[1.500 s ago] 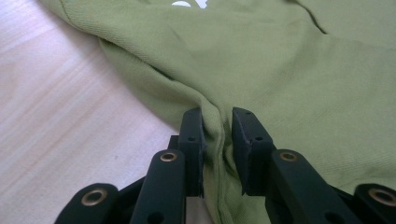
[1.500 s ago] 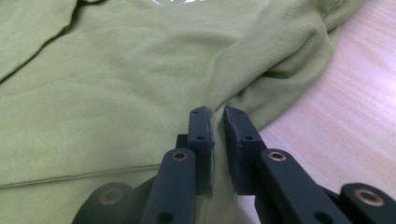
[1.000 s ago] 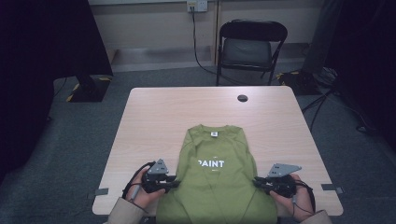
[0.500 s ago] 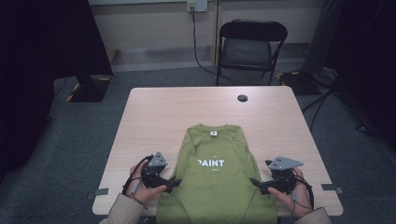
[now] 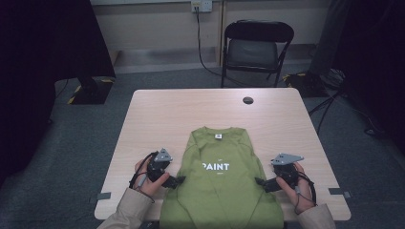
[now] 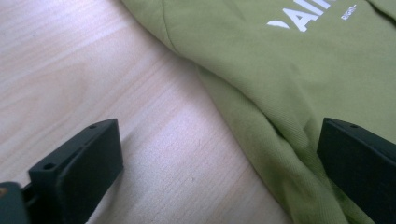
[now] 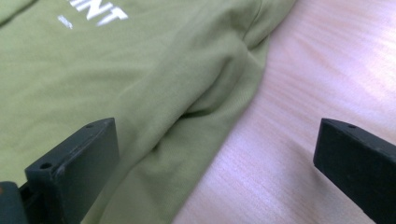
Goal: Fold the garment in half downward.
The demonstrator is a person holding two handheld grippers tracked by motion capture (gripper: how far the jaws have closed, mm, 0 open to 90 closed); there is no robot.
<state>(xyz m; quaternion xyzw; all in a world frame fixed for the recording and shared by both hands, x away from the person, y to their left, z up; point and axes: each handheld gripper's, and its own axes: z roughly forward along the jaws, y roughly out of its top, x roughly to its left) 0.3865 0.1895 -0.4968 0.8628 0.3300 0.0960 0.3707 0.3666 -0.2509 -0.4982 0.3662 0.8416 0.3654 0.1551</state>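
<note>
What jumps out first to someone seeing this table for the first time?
A green shirt printed PAINT lies flat at the near edge of the pale wooden table. The left gripper and the right gripper flank it, jaws wide open after just letting go. A black folding chair stands beyond the table.

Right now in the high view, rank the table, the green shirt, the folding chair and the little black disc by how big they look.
1. table
2. green shirt
3. folding chair, which stands farther back, so its rank is unsure
4. black disc
</note>
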